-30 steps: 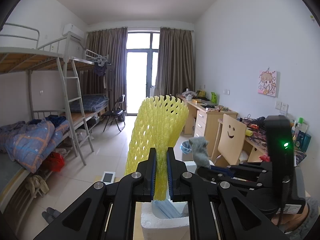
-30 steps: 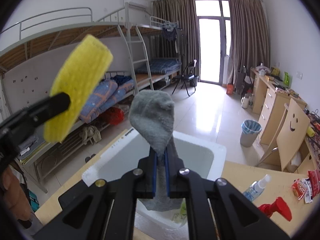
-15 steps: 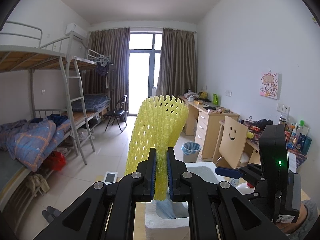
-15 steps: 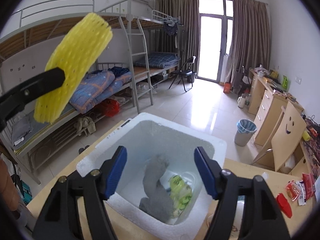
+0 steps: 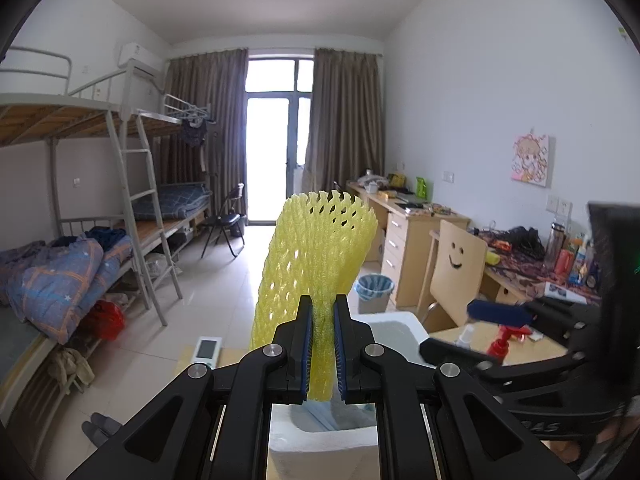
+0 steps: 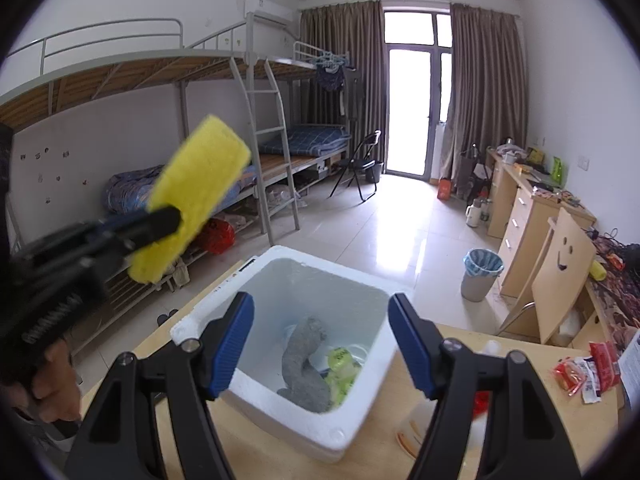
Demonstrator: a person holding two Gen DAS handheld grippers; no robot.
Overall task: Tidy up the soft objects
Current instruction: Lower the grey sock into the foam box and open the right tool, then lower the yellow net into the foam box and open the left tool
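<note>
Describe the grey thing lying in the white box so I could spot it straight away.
Find the white foam box on the wooden table, right in front of the open right tool. At its bottom lies a grey sock, limp and curved. Beside it are green-and-yellow packets; the sock alone is fuzzy, dull grey cloth.

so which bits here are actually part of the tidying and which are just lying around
Part of the job:
- yellow foam net, clamped in the left gripper
- grey sock, in the white foam box
- right gripper, open above the box

Just lying about:
- red snack packets
- spray bottle
- bin
</note>
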